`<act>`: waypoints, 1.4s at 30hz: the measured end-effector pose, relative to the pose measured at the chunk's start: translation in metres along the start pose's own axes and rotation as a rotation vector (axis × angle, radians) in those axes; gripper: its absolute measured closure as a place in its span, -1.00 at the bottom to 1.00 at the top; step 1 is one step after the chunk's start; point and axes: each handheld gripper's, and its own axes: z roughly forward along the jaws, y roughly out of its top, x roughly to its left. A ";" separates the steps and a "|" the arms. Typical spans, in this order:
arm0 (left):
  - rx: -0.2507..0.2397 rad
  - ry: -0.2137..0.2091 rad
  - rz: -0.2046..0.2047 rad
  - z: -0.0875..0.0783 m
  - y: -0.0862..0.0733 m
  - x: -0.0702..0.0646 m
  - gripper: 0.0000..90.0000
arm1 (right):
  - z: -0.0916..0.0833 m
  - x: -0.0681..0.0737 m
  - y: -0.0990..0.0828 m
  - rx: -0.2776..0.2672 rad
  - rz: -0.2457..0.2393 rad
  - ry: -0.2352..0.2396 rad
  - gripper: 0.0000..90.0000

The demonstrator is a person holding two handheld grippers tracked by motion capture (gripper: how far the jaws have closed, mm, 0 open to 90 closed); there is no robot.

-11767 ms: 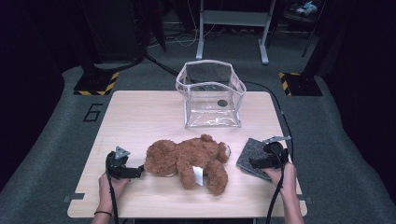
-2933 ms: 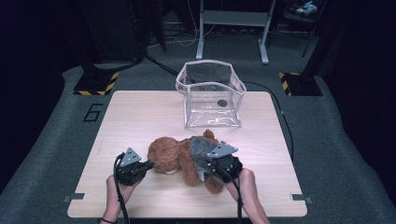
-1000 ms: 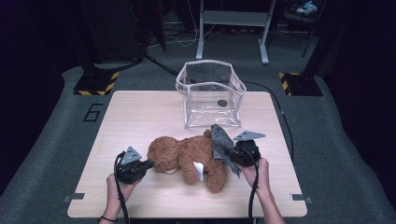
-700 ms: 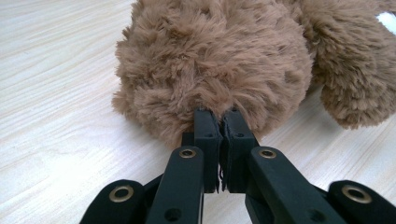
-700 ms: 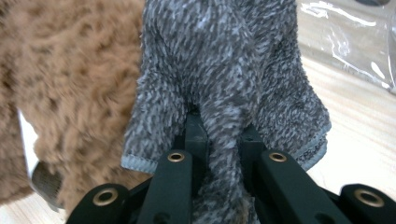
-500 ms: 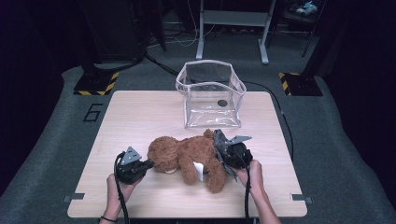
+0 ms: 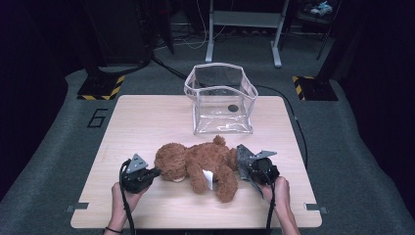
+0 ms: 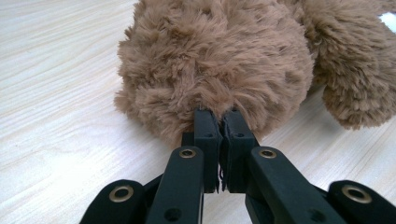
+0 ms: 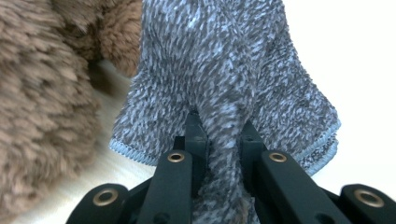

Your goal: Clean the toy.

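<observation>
Teddy bear (image 7: 203,164), lower centre, could drag: your left hand-held gripper (image 8: 219,122) pinches only fur, your right hand-held gripper (image 9: 219,128) clamps the grey cloth (image 9: 224,70).

Both forearms come in from the near edge of the table, one on each side. The left hand (image 7: 121,196) wraps around the left gripper (image 7: 155,172), which lies low and level and points to the right; its jaws are pressed nearly together, pinching a tuft of fur. The right hand (image 7: 277,188) grips the right gripper (image 7: 244,169) from behind, which points left and away from the person. Its jaws are clamped on a fold of grey cloth. A cable trails back along each wrist.
</observation>
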 end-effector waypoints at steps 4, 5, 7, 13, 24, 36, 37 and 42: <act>-0.001 0.004 0.008 -0.001 0.000 -0.001 0.92 | -0.006 -0.004 -0.003 -0.015 0.023 -0.007 0.78; -0.011 0.011 0.007 -0.001 0.000 -0.002 0.91 | -0.008 -0.004 -0.003 -0.009 0.036 -0.008 0.78; -0.012 0.009 0.001 -0.003 0.001 -0.003 0.88 | -0.011 -0.005 -0.003 -0.023 0.028 -0.013 0.78; -0.046 -0.011 -0.033 -0.013 0.006 -0.005 0.29 | -0.018 -0.005 0.000 -0.045 0.029 -0.013 0.78; -0.054 -0.097 0.000 -0.009 0.020 -0.060 -0.59 | -0.026 -0.005 -0.001 -0.045 0.040 -0.023 0.78; 0.047 -0.193 0.036 0.037 0.010 -0.107 -0.51 | -0.032 -0.003 -0.001 -0.062 0.028 -0.031 0.78; 0.052 -0.190 0.038 0.040 0.009 -0.107 -0.48 | -0.032 -0.003 -0.002 -0.058 0.030 -0.033 0.78; 0.050 -0.179 0.015 0.055 0.010 -0.109 -0.37 | -0.032 -0.003 -0.003 -0.052 0.044 -0.037 0.78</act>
